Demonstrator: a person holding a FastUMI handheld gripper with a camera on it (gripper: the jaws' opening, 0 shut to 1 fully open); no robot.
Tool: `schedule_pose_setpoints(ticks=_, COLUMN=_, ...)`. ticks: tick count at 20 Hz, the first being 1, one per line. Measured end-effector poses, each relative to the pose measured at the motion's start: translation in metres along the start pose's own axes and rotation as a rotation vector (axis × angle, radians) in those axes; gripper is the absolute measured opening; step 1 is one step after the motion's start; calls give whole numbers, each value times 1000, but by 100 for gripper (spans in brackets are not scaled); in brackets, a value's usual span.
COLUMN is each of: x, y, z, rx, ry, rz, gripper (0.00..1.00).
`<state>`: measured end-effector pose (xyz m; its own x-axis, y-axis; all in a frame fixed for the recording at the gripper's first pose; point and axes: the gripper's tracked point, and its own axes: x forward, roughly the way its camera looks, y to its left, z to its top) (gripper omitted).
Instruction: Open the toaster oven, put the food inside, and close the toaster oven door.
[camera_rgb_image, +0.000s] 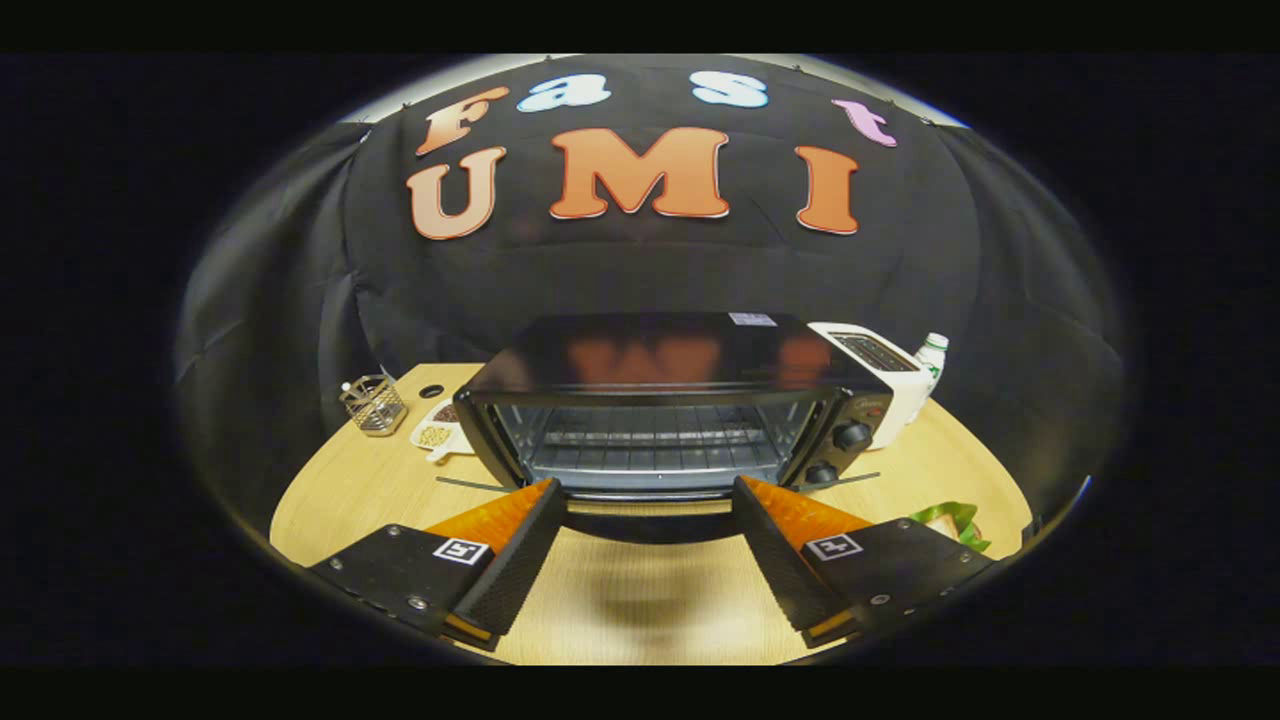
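The black toaster oven (660, 400) stands on the wooden table (340, 490) just ahead of my fingers. Its door (650, 522) hangs down and open, showing the wire rack (650, 440) inside, with two knobs (852, 435) on the right of its front. My gripper (645, 487) is open with nothing between its fingers, and the tips flank the lowered door's front edge. The food (945, 520), in a green wrapper, lies on the table to the right of my right finger, partly hidden by it.
A white slot toaster (880, 365) and a small bottle (930, 355) stand right of the oven. To the oven's left are a wire basket (372, 403) and a white dish of grains (440, 432). Bare tabletop lies between my fingers.
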<state>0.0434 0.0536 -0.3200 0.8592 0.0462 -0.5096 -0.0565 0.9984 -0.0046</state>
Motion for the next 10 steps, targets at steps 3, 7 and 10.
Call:
schedule_pose_setpoints(ticks=3, x=-9, y=0, z=-22, rx=-1, ry=30, rz=-6, gripper=99)
schedule_pose_setpoints(ticks=7, x=-16, y=-1, z=-42, rx=4, ry=62, rz=-5, gripper=99)
schedule_pose_setpoints(ticks=10, x=-17, y=-2, z=-46, rx=0, ry=75, rz=-5, gripper=99)
